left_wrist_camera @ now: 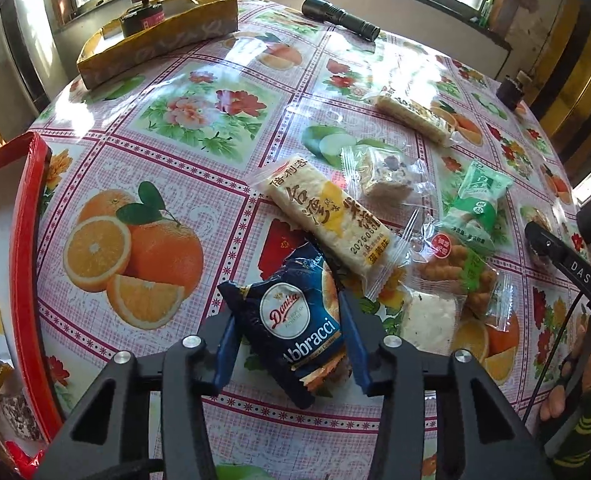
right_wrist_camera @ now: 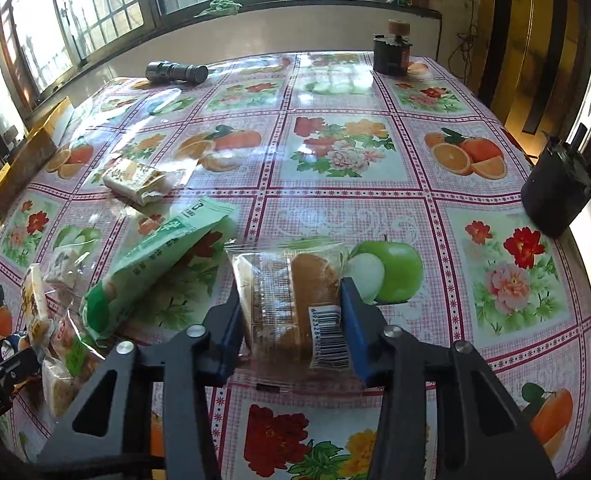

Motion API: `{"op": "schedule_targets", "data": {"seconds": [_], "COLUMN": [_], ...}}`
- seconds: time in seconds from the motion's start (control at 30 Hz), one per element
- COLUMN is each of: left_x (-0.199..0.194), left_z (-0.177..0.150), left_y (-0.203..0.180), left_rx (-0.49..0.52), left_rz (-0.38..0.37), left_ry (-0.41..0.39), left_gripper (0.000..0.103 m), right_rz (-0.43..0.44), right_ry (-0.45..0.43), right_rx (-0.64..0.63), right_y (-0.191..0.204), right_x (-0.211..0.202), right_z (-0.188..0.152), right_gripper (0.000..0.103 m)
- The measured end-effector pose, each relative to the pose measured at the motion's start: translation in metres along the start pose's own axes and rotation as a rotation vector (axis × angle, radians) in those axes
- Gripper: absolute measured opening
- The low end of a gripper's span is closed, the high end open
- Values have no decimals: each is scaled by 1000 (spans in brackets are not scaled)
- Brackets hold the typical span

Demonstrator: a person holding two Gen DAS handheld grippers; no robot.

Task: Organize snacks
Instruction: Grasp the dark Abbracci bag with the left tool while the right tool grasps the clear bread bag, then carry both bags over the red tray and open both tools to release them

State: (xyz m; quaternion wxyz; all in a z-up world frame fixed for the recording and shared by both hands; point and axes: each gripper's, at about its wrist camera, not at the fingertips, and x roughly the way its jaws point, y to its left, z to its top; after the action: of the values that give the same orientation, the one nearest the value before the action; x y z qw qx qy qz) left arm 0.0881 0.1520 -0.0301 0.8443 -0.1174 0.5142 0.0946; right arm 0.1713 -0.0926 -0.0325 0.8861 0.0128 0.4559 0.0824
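Observation:
My left gripper (left_wrist_camera: 287, 332) is shut on a dark blue Danisa cookie packet (left_wrist_camera: 295, 312), its blue pads pressing both sides of it just above the fruit-print tablecloth. In the right wrist view my right gripper (right_wrist_camera: 291, 294) is shut on a clear-wrapped brown cake (right_wrist_camera: 307, 280) with a barcode label. A pile of loose snacks lies between the two: a long rice cracker pack (left_wrist_camera: 327, 216), a green packet (left_wrist_camera: 475, 204), a nougat square (left_wrist_camera: 383, 176) and a bag of fried twists (left_wrist_camera: 455, 272). At the left stands a red tray (left_wrist_camera: 27, 240) holding a few packets.
A black flashlight (left_wrist_camera: 341, 18) and a yellow cardboard box (left_wrist_camera: 155, 36) lie at the table's far side. A dark jar (right_wrist_camera: 391, 52) stands at the far right corner, and a black container (right_wrist_camera: 555, 188) sits at the right edge. A person's hand (left_wrist_camera: 567, 396) shows at the right.

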Motion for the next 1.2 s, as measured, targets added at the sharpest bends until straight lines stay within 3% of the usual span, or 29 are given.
{"op": "schedule_targets", "data": {"seconds": [0.1, 0.33, 0.53, 0.7, 0.97, 1.2], "left_x": [-5, -18, -43, -61, -76, -99], "left_z": [-4, -19, -29, -38, -48, -53], "left_y": [10, 12, 4, 4, 41, 48], "left_rx": [-27, -20, 16, 39, -33, -50], "left_rz": [-37, -20, 46, 49, -41, -40], "left_ry": [6, 6, -45, -80, -77, -119], "left_gripper": [43, 42, 29, 21, 17, 17], "right_rz": [54, 150, 224, 373, 416, 451], "right_ry": [1, -14, -45, -67, -84, -86], "right_rx": [14, 47, 60, 78, 49, 44], "right_y": [-3, -5, -1, 10, 27, 35], "right_x": [-6, -35, -67, -94, -123, -134], "right_z": [-4, -24, -43, -61, -79, -88], "right_gripper": [43, 43, 43, 43, 43, 43]}}
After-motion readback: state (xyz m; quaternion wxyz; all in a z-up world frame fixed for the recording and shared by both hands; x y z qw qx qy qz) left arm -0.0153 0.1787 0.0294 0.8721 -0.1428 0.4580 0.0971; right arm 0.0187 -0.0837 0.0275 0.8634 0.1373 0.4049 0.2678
